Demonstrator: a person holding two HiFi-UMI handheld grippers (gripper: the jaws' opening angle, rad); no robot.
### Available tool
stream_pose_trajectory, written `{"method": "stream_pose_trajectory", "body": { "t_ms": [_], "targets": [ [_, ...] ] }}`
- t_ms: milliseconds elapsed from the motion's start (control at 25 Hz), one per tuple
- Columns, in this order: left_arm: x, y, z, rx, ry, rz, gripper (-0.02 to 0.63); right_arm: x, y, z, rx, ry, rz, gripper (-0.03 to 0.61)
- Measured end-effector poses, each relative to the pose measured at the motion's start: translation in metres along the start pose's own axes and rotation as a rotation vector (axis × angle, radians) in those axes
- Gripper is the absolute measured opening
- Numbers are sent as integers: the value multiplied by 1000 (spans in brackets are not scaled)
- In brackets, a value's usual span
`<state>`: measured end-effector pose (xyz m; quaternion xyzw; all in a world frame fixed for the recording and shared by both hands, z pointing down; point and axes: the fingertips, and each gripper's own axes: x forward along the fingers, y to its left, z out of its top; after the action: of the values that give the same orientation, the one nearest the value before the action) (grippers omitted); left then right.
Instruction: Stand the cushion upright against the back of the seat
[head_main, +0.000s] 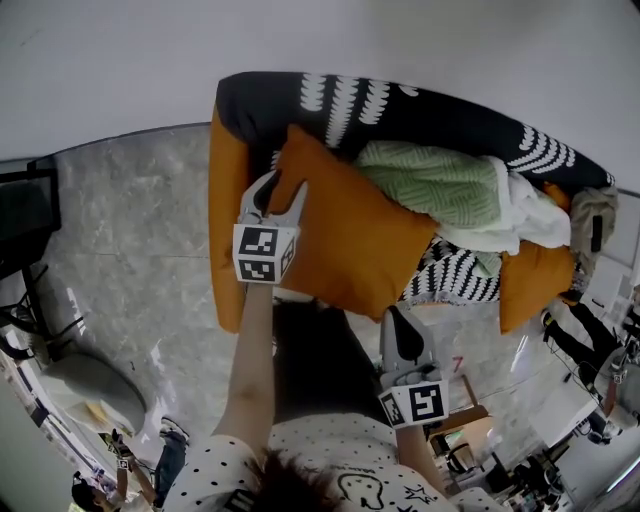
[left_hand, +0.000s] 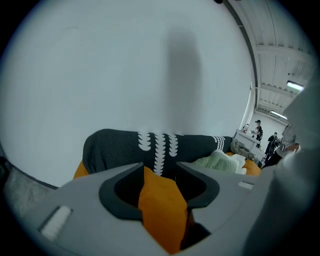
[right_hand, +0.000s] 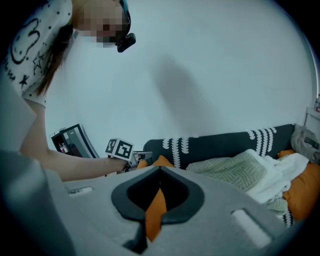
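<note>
Now sofa (head_main: 450, 115) holds cushion (head_main: 350, 230), green blanket (head_main: 430, 180).

Lit brightly, evenly from overhead; threw a soft grey shadow on the wall (left_hand: 182, 75); bent and darkened fisheye edges; blurred the left gripper (left_hand: 160, 175).

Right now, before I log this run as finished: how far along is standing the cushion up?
Done: the orange cushion has its top corner near the sofa back. In hand: the right tongs pinch its lower edge; the left tongs stand apart around its left edge. Left: it looks tilted rather than upright, so setting it against the back and releasing likely remain.
</note>
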<state>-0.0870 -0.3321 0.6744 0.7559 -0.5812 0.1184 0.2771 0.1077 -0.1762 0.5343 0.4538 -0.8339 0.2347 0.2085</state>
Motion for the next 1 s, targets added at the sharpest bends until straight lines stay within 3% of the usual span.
{"method": "stream_pose_trajectory", "body": {
  "t_ms": [280, 680, 880, 1000],
  "targets": [
    [27, 15, -22, -17, 78, 6, 238, 6, 3, -10, 13, 28, -6, -1],
    [53, 22, -61, -34, 262, 21, 265, 9, 0, -11, 29, 37, -23, -2],
    [66, 23, -82, -25, 327, 25, 233, 12, -3, -14, 37, 41, -27, -2],
    [67, 22, -89, -21, 362, 2, 168, 10, -1, -14, 38, 45, -32, -2]
  ]
}}
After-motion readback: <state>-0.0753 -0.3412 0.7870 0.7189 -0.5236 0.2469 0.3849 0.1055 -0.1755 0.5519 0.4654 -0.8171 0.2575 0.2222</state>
